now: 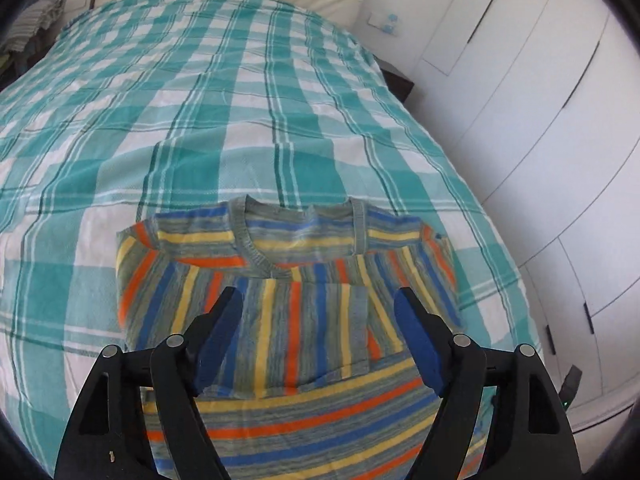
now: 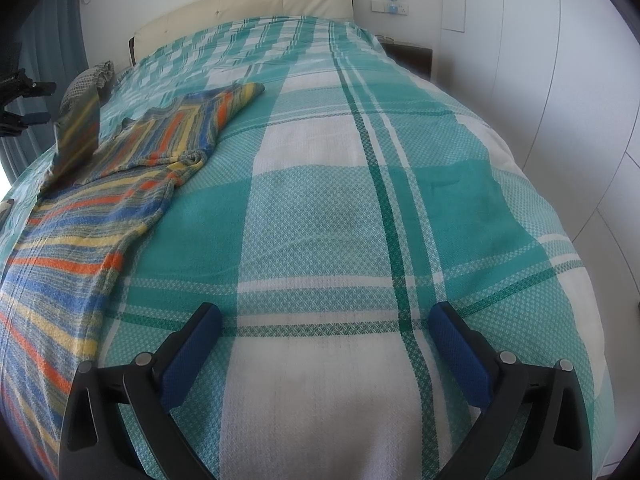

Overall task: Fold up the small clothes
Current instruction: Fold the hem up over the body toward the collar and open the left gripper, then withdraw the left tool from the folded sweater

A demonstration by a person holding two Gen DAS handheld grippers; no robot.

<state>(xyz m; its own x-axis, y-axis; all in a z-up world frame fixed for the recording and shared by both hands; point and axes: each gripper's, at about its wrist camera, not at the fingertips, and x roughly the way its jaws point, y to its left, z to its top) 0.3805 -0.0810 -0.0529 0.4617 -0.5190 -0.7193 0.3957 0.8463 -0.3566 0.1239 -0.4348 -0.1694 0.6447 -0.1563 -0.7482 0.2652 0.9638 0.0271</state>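
A small striped sweater (image 1: 304, 320) in grey, blue, yellow and orange lies flat on the teal checked bedspread (image 1: 240, 100), neck hole away from me, both sleeves folded in over its body. My left gripper (image 1: 320, 296) hovers over the sweater's middle, open, with nothing pinched between its blue pads. In the right wrist view the same sweater (image 2: 92, 216) lies at the left, and a blurred flap of it (image 2: 78, 132) stands up at its far side. My right gripper (image 2: 325, 312) is open above bare bedspread (image 2: 320, 220), to the right of the sweater.
A cream headboard (image 2: 240, 4) ends the bed at the far side. White wardrobe doors (image 1: 540, 120) run along the right, with a dark nightstand (image 1: 396, 80) in the corner. A pile of other clothes (image 1: 36, 20) sits at the bed's far left.
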